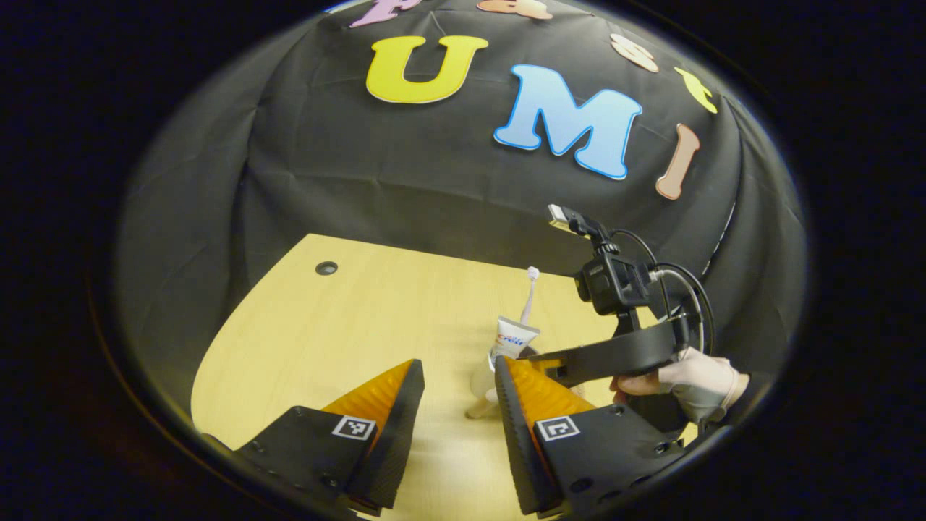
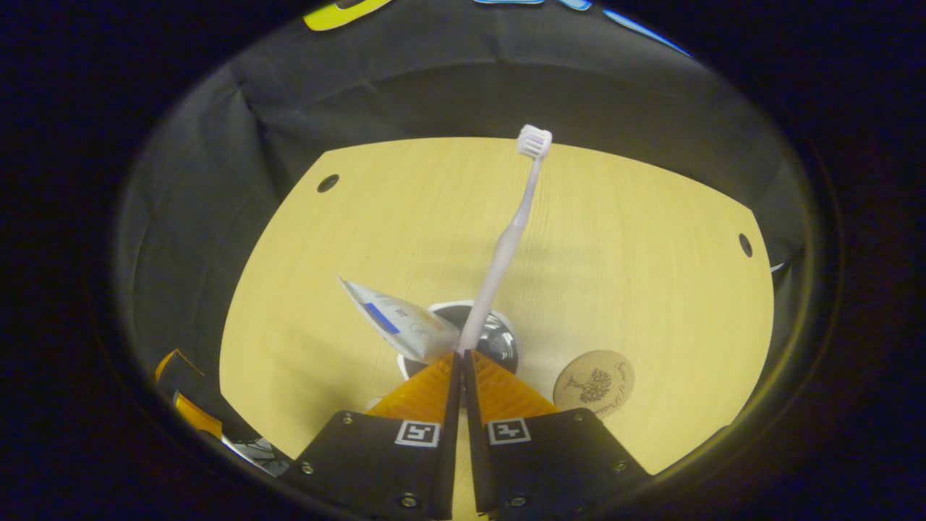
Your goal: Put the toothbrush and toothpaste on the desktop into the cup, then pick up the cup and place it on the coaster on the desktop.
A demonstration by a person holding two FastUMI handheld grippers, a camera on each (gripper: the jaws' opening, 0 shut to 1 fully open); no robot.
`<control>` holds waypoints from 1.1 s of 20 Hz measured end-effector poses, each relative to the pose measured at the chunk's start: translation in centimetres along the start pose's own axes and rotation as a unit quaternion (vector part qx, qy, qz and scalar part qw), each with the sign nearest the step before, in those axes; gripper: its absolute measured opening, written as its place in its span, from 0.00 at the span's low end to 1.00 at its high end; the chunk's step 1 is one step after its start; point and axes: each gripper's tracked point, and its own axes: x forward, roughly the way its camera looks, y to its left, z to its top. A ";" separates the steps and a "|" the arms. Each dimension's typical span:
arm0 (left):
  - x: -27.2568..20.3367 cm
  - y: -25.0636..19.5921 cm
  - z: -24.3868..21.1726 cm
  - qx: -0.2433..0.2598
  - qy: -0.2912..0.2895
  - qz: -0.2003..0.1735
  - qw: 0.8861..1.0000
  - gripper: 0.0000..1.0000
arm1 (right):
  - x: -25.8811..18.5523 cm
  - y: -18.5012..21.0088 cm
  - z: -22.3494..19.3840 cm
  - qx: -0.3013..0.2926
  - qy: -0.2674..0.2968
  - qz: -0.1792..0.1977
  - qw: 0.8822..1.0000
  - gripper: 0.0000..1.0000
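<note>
My right gripper (image 2: 461, 356) is shut on the lower handle of a pale pink toothbrush (image 2: 506, 242). The brush stands nearly upright, head up, with its lower end over the white cup (image 2: 499, 340). A toothpaste tube (image 2: 398, 322) leans out of the cup to the left. The round cork coaster (image 2: 595, 380) lies on the desk just right of the cup. In the left gripper view my left gripper (image 1: 459, 376) is open and holds nothing, a short way in front of the cup (image 1: 480, 382). Toothpaste (image 1: 512, 336) and toothbrush (image 1: 530, 293) rise above it, under the right gripper (image 1: 561, 367).
The wooden desk (image 2: 622, 239) has a cable hole at the far left (image 2: 328, 182) and another at the right (image 2: 745, 244). A gloved hand (image 1: 694, 383) holds the right gripper. Black cloth walls close off the desk's back and sides.
</note>
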 end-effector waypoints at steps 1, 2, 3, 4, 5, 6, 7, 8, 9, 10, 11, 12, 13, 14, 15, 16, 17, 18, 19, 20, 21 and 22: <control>-0.1 0.1 -0.1 0.000 0.000 0.001 1.000 0.73 | -0.1 0.1 0.0 -0.001 0.006 0.000 1.000 0.11; -0.3 0.2 -0.1 -0.001 -0.001 0.002 1.000 0.73 | -0.1 0.4 -0.1 -0.002 0.014 0.001 1.000 0.11; -0.5 0.2 -0.2 0.000 -0.002 0.002 1.000 0.73 | -0.1 0.6 -0.1 -0.001 0.024 0.002 1.000 0.11; -0.5 0.3 -0.2 0.000 -0.002 0.003 1.000 0.73 | -0.1 0.8 0.1 -0.001 0.034 0.000 0.999 0.11; -0.6 0.4 -0.2 0.000 -0.004 0.004 1.000 0.73 | -0.1 0.9 0.5 0.000 0.042 0.001 0.999 0.11; -0.6 0.4 -0.2 0.000 -0.005 0.005 1.000 0.73 | -0.1 0.8 0.4 0.002 0.050 0.004 0.999 0.11; -0.9 0.5 -0.2 -0.001 -0.006 0.007 1.000 0.73 | -0.3 0.8 0.4 0.002 0.059 0.006 0.998 0.11; -1.1 0.7 -0.3 -0.003 -0.007 0.009 1.000 0.73 | -0.1 0.7 0.2 0.002 0.068 0.008 0.998 0.11; -1.2 0.7 -0.3 -0.005 -0.008 0.010 1.000 0.73 | -0.1 0.8 0.2 0.002 0.075 0.009 0.997 0.11; -1.2 0.7 -0.4 -0.007 -0.009 0.011 1.000 0.73 | -0.2 0.7 0.2 0.001 0.080 0.009 0.997 0.11; -1.4 0.8 -0.3 -0.008 -0.010 0.013 1.000 0.73 | -0.3 0.8 0.2 0.001 0.082 0.009 0.997 0.11; -1.3 0.8 -0.4 -0.010 -0.010 0.014 1.000 0.66 | -0.3 0.7 -0.1 -0.003 0.084 0.007 0.996 0.11; -1.4 0.9 -0.5 -0.010 -0.010 0.013 1.000 0.73 | -0.4 0.8 -0.2 -0.008 0.083 0.005 0.997 0.11; -1.5 0.9 -0.6 -0.010 -0.010 0.012 1.000 0.73 | -0.7 0.8 -0.1 -0.014 0.079 0.005 0.997 0.11; -1.4 0.8 -0.6 -0.008 -0.009 0.010 1.000 0.73 | -1.2 0.8 0.2 -0.017 0.072 0.006 0.997 0.11; -1.2 0.7 -0.6 -0.006 -0.008 0.008 1.000 0.73 | -1.9 0.9 0.2 -0.016 0.066 0.009 0.998 0.11; -0.9 0.5 -0.6 -0.003 -0.006 0.004 1.000 0.73 | -2.5 0.9 0.3 -0.015 0.061 0.014 0.998 0.12; -0.7 0.2 -0.7 0.001 -0.002 -0.003 1.000 0.73 | -3.0 0.8 0.3 -0.014 0.056 0.018 0.998 0.12; -0.4 -0.2 -0.8 0.007 0.003 -0.012 1.000 0.73 | -3.6 0.6 0.3 -0.013 0.051 0.020 0.998 0.11; 0.1 -0.7 -0.9 0.015 0.008 -0.023 1.000 0.73 | -4.1 0.5 0.3 -0.009 0.045 0.022 0.999 0.11; 0.4 -1.0 -1.1 0.025 0.015 -0.033 0.999 0.73 | -4.7 0.4 0.3 -0.003 0.039 0.028 0.999 0.11; 1.1 -1.3 -1.3 0.036 0.023 -0.040 0.998 0.73 | -5.3 0.2 0.3 0.004 0.032 0.032 0.999 0.11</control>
